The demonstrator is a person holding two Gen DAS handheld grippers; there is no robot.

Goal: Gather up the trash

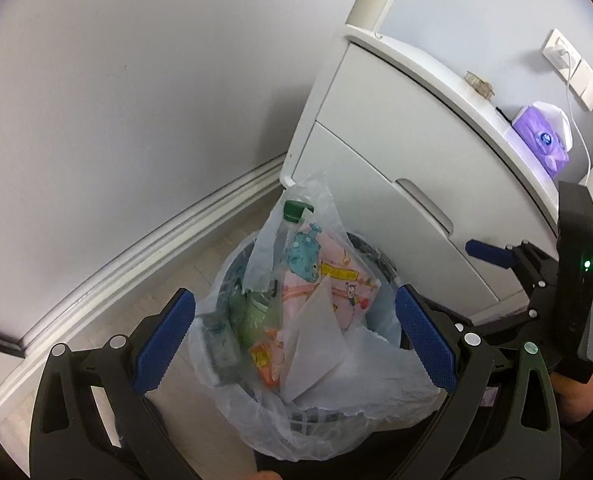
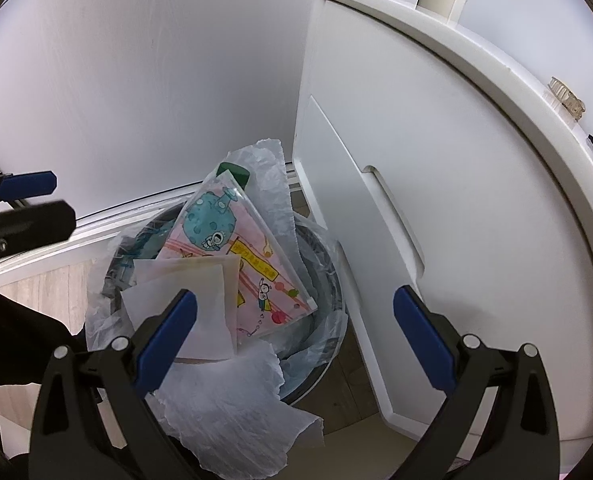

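Both grippers hang over the corner of the room, pale wood floor [image 1: 232, 240] below, a white skirting board [image 1: 136, 264] curving along the grey wall [image 1: 136, 80]. The left gripper [image 1: 294, 340] has its jaws spread wide, holding nothing, and between them sits the bin [image 1: 380, 264] with its clear plastic liner [image 1: 320, 200] bulging up. The right gripper [image 2: 294, 340] is wide too, empty, with the bin [image 2: 328, 280] ahead of its jaws. Inside the liner: a green-capped bottle [image 1: 294, 216], a pink cartoon-printed packet [image 2: 232, 252] and a white paper sheet [image 2: 192, 292] (all poking above the rim). Just beyond the right-hand jaw stands a white cabinet [image 2: 436, 160], a purple tissue pack [image 1: 544, 140] on top, a wall socket [image 1: 560, 54] behind it.
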